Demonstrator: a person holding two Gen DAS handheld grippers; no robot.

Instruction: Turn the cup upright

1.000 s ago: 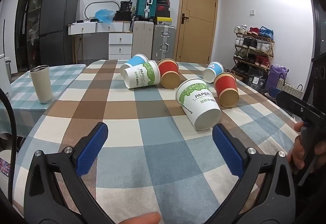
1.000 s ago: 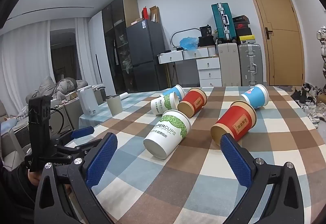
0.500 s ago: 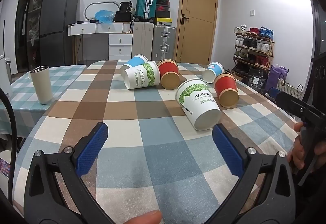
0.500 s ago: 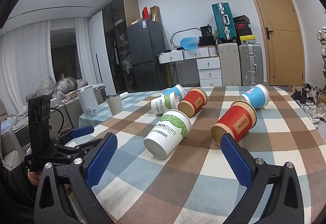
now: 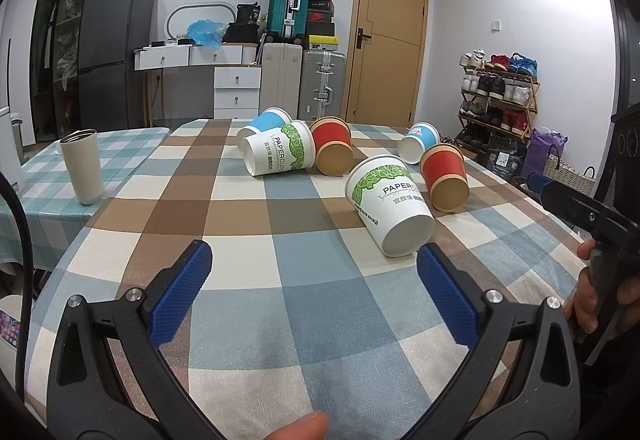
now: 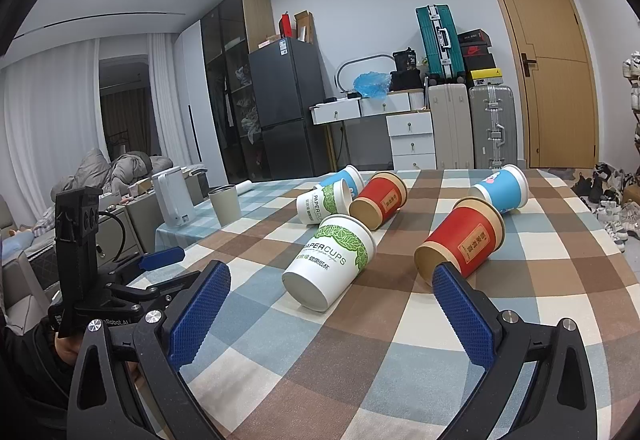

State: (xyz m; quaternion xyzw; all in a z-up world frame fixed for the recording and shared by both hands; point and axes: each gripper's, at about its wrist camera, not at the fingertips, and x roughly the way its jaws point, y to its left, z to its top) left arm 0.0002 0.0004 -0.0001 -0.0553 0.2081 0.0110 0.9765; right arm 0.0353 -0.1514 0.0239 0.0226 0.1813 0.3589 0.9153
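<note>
A rectangular table under a blue, brown and cream checked cloth (image 5: 248,292) carries six paper cups, all lying on their sides. Largest in view, the left gripper (image 5: 316,268), black-framed with blue textured pads, hangs above the near edge of the tabletop with its jaws spread wide and nothing between them; the right gripper (image 6: 332,280), of the same build, is likewise wide open and empty near that edge. Just beyond both lies the nearest white paper cup with green leaf print and "PAPERCUPS" lettering (image 5: 390,205), toppled with its base toward the cameras, its rim pointing toward the far edge. Beside it on the right rests a red paper cup with tan rim and base (image 5: 445,177), also tipped over, and behind that a blue paper cup (image 5: 418,147) near the right edge. Toward the far edge a second white leaf-print paper cup (image 5: 278,153), a second red paper cup (image 5: 333,151) and a second blue paper cup (image 5: 262,125) lie clustered, touching or nearly so. On an adjoining table with a teal gingham cloth (image 5: 120,147) a cream steel tumbler (image 5: 82,166) stands upright.
</note>
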